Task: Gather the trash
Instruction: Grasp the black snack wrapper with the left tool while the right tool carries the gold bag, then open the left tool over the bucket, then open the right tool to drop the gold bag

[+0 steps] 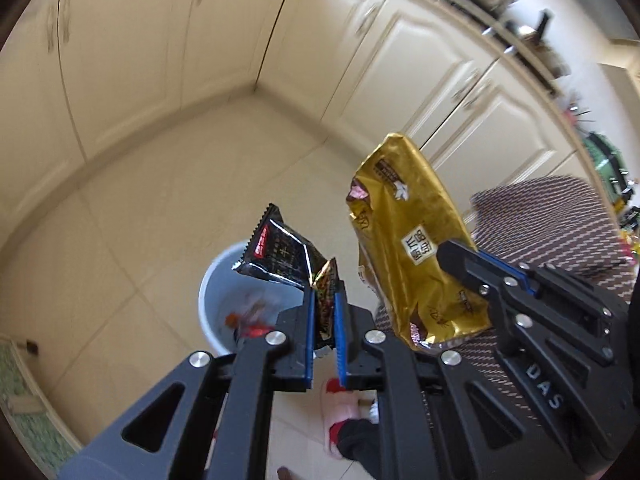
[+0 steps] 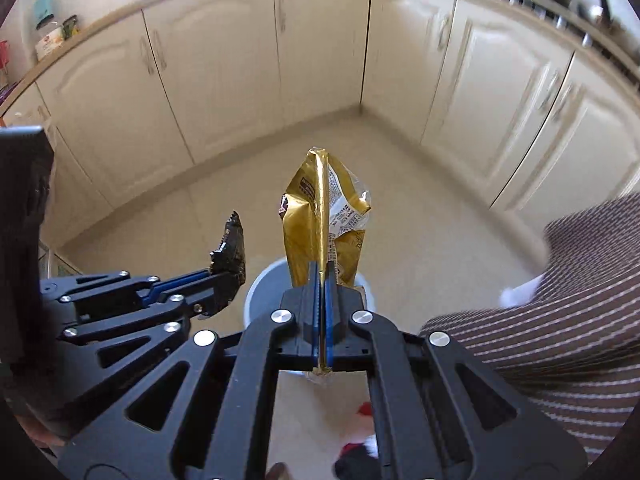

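Left gripper (image 1: 324, 300): clamped on a black wrapper (image 1: 280, 250) above the white bin (image 1: 212, 292). Right gripper (image 2: 323, 280): clamped on a gold wrapper (image 2: 316, 216) (Chinese print, unreadable), also above the bin. Left view only: "DAS" lettering, reddish litter inside, probably wrappers.

cream cabinet doors (image 2: 224, 80) meeting at a corner, pale beige tiled floor (image 1: 132, 240), tabletop edge (image 2: 120, 12) above cabinets, cluttered items on top, bright daylight, green mat (image 1: 24, 392) at floor edge
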The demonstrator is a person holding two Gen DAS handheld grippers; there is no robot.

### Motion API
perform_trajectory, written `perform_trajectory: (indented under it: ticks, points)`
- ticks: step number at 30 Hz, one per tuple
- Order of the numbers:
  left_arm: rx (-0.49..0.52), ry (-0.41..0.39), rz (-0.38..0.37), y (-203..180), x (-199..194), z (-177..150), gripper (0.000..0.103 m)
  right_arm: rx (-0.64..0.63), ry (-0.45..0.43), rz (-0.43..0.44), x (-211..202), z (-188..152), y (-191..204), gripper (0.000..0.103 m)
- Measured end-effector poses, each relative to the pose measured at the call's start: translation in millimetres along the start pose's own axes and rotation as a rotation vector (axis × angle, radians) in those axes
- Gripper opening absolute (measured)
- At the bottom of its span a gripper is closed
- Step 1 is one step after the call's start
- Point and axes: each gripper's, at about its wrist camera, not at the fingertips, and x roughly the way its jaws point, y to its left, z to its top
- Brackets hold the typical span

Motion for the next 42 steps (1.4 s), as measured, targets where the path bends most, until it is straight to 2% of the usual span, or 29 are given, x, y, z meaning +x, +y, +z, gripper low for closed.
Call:
perform_trajectory:
  ticks: [8,15,18,20,23,42]
  points:
    - [-0.055,0.147,0.016,33,88,-5,0.009,0.086,0.152,0.031,90,-28,-11,0.002]
    - [-0.071,0.2,0.0,36,124,-10,0.011,0.151,0.217,0.027,134,-43,-22,0.002]
    - [-0.059,0.203,0.011,36,134,-10,0.02,0.168,0.227,0.028,142,-44,-28,0.002]
    - [-0.048,0.207,0.02,32,136,-10,0.029,0.175,0.232,0.031,146,-44,-30,0.002]
    - [-0.059,0.206,0.032,39,136,-11,0.034,0.181,0.234,0.037,150,-44,-32,0.002]
    - [-0.128,0.195,0.066,57,131,-10,0.035,0.191,0.23,0.056,165,-42,-22,0.003]
